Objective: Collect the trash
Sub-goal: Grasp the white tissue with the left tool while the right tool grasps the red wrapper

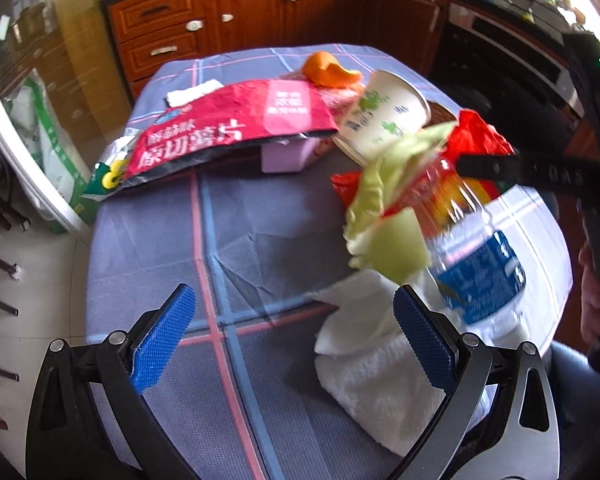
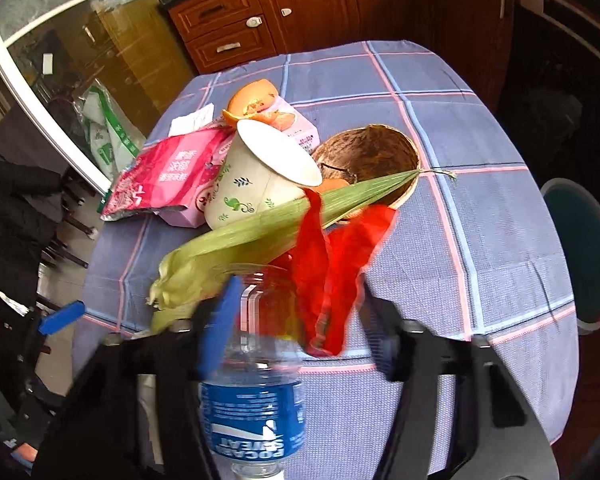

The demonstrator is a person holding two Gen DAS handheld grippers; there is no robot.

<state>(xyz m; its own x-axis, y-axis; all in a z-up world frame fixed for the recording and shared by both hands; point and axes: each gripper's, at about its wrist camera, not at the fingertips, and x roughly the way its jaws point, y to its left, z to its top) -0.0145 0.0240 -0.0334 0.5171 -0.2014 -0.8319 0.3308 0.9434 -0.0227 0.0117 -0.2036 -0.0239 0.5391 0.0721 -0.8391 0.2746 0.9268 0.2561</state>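
- Blue-labelled plastic bottle [image 2: 252, 412] is seen closest of all, lying neck-first toward the lens on the checked tablecloth [image 2: 480, 200].
- It is straddled by the right gripper [image 2: 300, 296]. One blue pad is laid against its clear shoulder. The other finger is seen just off its far side, so the tongs are judged not yet clenched on it.
- A green corn husk [image 2: 260, 220] is draped across the bottle's far end, and a red wrapper [image 2: 328, 264] is bunched just beside it, partly between the jaws.
- Beyond the bottle a tipped paper cup [image 2: 256, 176] is piled with a coconut shell [image 2: 376, 148], orange peel [image 2: 252, 100], a pink carton [image 2: 300, 128] and a red snack bag [image 2: 168, 176].
- The left gripper [image 1: 294, 296] is held released, and nothing is gripped. A white paper towel [image 1: 380, 360], touching the bottle, is overlapped by its right pad.
- The step in hand is judged to be the bottle pickup, with almost all the trash still uncollected.
- Next, a full squeeze on the bottle is called for. The wrapper and husk may be snagged or dragged along.
- No bin is recognised for certain. A teal round object [image 2: 580, 248] is glimpsed well apart from the bottle, past the table edge.
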